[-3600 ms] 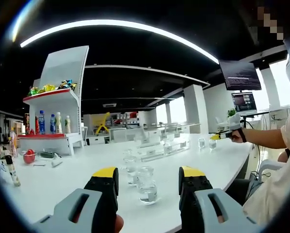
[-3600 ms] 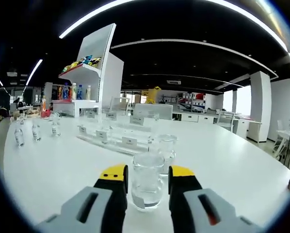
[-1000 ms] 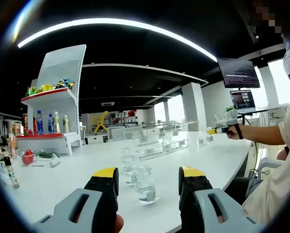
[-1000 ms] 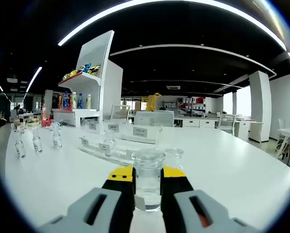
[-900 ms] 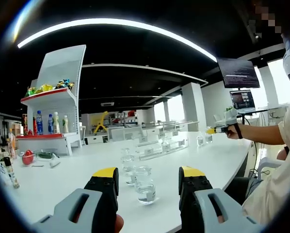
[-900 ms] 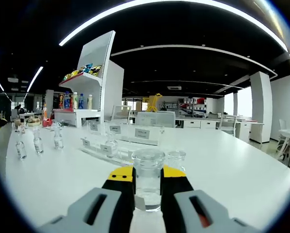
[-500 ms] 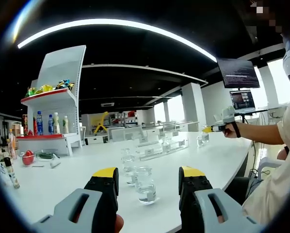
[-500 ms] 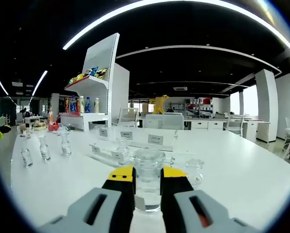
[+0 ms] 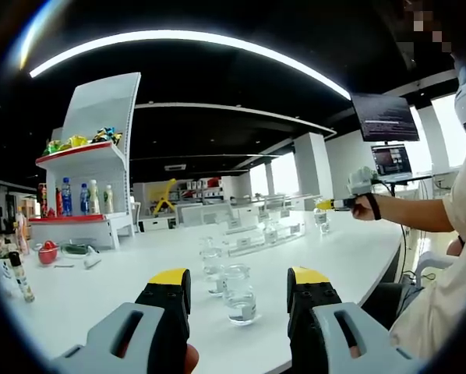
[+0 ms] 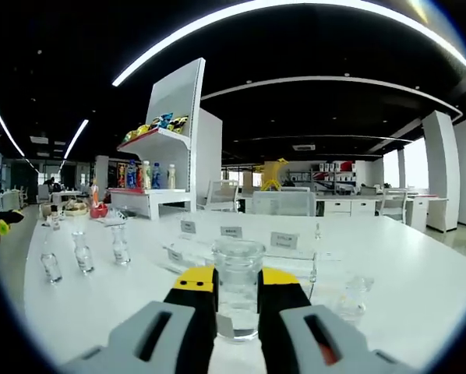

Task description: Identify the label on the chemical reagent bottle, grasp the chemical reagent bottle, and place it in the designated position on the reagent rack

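Right gripper is pinching a clear glass reagent bottle; left gripper is hovering spread apart.
The glass looks smooth, rigid and breakable, best gripped mid-body.

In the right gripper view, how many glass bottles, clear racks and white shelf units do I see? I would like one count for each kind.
glass bottles: 5, one in the right gripper
clear rack: 1
white shelf unit: 1
Total: 7
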`<state>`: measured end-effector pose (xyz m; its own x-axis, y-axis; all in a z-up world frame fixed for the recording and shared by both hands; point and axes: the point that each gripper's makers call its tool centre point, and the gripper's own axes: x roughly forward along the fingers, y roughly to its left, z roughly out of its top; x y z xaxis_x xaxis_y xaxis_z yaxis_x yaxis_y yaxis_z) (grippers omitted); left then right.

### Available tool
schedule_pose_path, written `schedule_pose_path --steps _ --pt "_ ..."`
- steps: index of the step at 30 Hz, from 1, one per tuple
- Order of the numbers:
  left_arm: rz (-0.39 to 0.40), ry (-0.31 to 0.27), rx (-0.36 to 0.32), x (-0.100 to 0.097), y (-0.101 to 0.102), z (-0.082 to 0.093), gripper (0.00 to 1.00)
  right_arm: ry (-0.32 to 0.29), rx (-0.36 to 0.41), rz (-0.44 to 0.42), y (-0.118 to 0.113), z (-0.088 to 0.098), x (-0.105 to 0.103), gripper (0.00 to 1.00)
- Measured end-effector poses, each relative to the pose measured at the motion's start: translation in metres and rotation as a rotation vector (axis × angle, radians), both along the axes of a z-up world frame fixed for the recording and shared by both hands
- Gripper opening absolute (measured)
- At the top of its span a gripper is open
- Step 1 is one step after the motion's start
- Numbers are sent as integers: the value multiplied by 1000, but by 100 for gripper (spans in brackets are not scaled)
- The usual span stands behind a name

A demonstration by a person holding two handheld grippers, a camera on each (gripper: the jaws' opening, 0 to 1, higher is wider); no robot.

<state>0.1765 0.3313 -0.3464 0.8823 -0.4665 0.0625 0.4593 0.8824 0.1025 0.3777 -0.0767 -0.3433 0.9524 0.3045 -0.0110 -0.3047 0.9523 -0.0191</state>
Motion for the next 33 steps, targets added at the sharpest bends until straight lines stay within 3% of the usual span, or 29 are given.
schedule_pose_path --steps 33 --pt "-23 29 11 12 -2 -9 49 -37 28 149 100 33 76 19"
